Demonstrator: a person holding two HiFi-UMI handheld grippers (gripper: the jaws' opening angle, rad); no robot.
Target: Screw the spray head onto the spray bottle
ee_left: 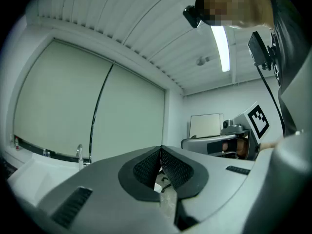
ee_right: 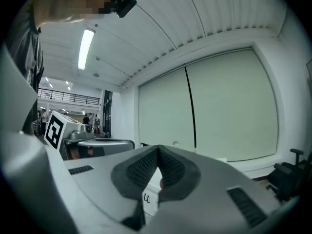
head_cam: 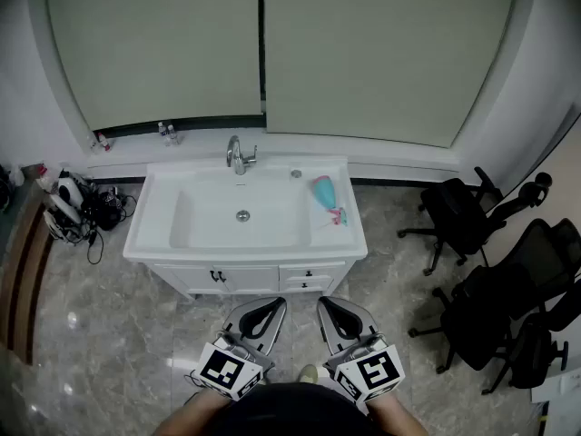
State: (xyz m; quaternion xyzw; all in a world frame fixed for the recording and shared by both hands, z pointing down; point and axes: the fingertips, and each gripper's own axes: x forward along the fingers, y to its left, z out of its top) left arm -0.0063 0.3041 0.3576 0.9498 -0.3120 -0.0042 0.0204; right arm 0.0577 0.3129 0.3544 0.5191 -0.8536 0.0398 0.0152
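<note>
The left gripper (head_cam: 272, 303) and the right gripper (head_cam: 325, 302) sit side by side at the near edge of the head view, low in front of a white vanity, and they point towards it. Both sets of jaws are closed tight with nothing between them. In the left gripper view the ribbed pads (ee_left: 146, 168) meet at the tip, and the right gripper view shows the same for its pads (ee_right: 141, 168).

The spray bottle (head_cam: 322, 190), teal in colour, lies on its side on the worktop (head_cam: 356, 236) at the right of the basin (head_cam: 209, 221). It is well apart from both grippers. The spray head (head_cam: 338, 215), pink and teal, lies at the bottle's near end. From this far off it looks to be off the bottle, though I cannot tell for sure.

A chrome tap (head_cam: 238, 155) stands at the far rim of the basin, and a drain (head_cam: 242, 215) sits in the basin's middle. Black office chairs (head_cam: 463, 216) stand to the right on the marble floor (head_cam: 109, 316). A heap of cables (head_cam: 91, 212) lies to the left of the vanity. A few small bottles (head_cam: 167, 133) stand on the far ledge under the pale blinds (head_cam: 381, 44).
</note>
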